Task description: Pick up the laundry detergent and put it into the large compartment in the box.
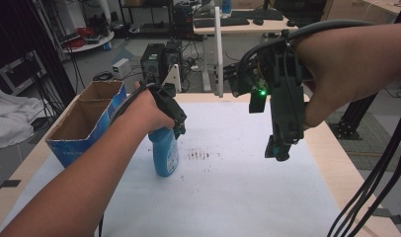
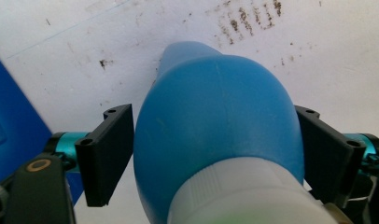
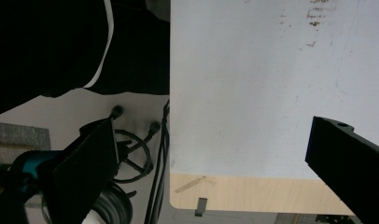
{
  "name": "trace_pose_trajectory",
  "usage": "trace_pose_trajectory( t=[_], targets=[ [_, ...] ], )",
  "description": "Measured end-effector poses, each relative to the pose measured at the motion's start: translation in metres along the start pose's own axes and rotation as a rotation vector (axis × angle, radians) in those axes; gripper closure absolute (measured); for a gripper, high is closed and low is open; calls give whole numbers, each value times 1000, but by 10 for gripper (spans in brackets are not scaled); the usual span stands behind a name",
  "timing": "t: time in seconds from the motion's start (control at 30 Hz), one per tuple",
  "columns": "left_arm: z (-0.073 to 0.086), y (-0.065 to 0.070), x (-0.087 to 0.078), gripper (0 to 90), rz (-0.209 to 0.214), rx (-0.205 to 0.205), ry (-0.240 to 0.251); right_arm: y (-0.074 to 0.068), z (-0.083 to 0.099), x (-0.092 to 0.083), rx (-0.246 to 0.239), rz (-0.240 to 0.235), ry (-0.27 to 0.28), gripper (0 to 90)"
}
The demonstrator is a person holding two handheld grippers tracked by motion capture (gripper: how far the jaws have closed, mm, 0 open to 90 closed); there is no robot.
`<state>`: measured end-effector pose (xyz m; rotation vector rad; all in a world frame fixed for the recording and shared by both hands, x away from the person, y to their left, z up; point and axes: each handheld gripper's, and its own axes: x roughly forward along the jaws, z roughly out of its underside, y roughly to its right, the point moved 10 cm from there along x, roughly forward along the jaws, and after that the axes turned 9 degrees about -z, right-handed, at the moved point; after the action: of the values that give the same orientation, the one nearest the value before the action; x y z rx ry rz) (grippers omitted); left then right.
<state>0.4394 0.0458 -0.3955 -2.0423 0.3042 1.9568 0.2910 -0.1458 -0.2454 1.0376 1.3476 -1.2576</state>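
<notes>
Bottle (image 1: 165, 153): blue plastic with a white cap, upright on the white-covered surface (image 1: 248, 197), just right of the cardboard box (image 1: 85, 123), with a smear of brown specks (image 1: 198, 155) beside it on the sheet. Smooth moulded shell, so likely slick; probably light to moderate, fill level not visible. Walls may flex under hard squeeze, the shoulder below the cap should be stiffer.

Left gripper (image 2: 211, 154) comes down over the top, jaws half-closed and straddling the rounded shoulder. The right jaw looks to be touching the shell, a sliver of gap shows at the left jaw, so no firm clamp yet. Curved taper there could let it slide down out of the grip; better hold is lower on the straighter body or right under the cap.

Right gripper (image 1: 282, 140) hangs above the surface well to the right, jaws wide, nothing between them.
</notes>
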Motion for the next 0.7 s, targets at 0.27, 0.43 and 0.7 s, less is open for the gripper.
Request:
trace_pose_trajectory(
  t=[0.27, 0.43, 0.7],
  targets=[
    [1, 1, 0, 200, -8, -16, 0, 1, 1, 1, 0, -1, 5, 14],
    [2, 2, 0, 235, -16, -23, -1, 1, 2, 1, -1, -3, 8, 14],
    [2, 2, 1, 270, -30, -26, 1, 1, 4, 1, 7, 1, 13, 14]
  ],
)
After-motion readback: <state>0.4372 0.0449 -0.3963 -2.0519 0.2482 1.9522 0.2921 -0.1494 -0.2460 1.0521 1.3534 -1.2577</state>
